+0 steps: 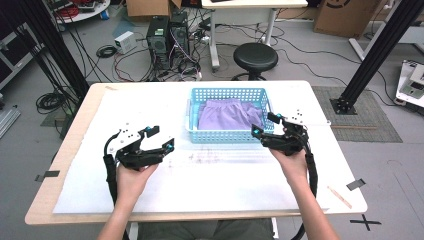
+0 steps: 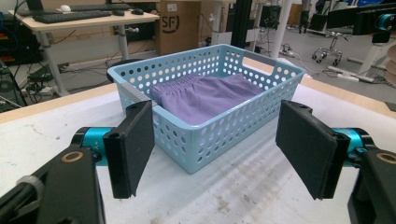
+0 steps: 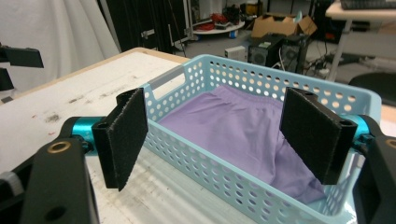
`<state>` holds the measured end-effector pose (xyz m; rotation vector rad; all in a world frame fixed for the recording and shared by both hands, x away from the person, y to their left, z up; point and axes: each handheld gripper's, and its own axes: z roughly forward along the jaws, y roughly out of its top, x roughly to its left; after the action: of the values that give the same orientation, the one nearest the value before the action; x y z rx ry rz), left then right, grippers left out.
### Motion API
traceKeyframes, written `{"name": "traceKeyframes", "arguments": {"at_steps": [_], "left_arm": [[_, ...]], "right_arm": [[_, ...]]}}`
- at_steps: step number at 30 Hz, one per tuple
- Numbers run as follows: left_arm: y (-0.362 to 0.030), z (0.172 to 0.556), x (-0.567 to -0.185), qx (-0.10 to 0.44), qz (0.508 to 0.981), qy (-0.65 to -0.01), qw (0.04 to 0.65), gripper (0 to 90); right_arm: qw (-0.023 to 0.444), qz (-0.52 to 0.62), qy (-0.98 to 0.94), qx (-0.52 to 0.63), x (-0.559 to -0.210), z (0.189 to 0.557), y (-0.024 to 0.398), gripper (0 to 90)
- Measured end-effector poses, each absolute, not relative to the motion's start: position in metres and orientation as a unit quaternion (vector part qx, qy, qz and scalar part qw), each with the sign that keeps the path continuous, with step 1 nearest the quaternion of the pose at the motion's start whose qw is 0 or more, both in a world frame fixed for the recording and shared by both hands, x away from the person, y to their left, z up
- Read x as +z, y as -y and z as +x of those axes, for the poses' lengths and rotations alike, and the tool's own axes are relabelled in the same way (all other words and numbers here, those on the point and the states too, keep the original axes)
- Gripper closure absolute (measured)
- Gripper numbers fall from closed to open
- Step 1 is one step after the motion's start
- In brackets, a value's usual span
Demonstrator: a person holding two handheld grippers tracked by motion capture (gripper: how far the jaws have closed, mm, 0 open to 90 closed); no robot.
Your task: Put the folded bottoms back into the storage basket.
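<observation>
Purple cloth [image 1: 227, 116] lies in the basket [image 1: 226, 136] at the table's far edge; we keep both grippers, left [image 1: 159, 138] and right [image 1: 264, 125], wide and empty, clear of the rim.

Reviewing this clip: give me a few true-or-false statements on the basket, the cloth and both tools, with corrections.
1. The blue basket holds a folded purple garment. True.
2. The left tool grips the garment. False: its jaws stand open and empty, off to the basket's left.
3. The right tool is open, at the basket's near right corner. True.
4. The basket lies tipped on its side. False: it sits upright on the table.
5. Part of the garment hangs over the rim. False: it lies wholly inside.
</observation>
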<state>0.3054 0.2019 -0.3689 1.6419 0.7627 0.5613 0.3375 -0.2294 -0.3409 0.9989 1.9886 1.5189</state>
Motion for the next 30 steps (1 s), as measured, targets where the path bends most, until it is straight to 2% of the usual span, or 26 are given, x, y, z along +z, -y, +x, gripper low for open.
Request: {"name": "traceKeyframes", "arguments": {"at_steps": [6,22,30], "left_arm": [[-0.206,0.302,-0.369,0.245,0.697,-0.332,0.587,28.2],[-0.191,0.293,-0.371,0.243,0.708,-0.327,0.578,28.2],[-0.198,0.290,-0.372,0.242,0.705,-0.333,0.578,28.2]], "right_arm": [[0.245,0.346,-0.730,0.536,-0.339,0.329,0.224,23.8],[0.247,0.368,-0.715,0.541,-0.337,0.319,0.247,23.9],[0.242,0.371,-0.717,0.539,-0.339,0.322,0.246,23.9]]}}
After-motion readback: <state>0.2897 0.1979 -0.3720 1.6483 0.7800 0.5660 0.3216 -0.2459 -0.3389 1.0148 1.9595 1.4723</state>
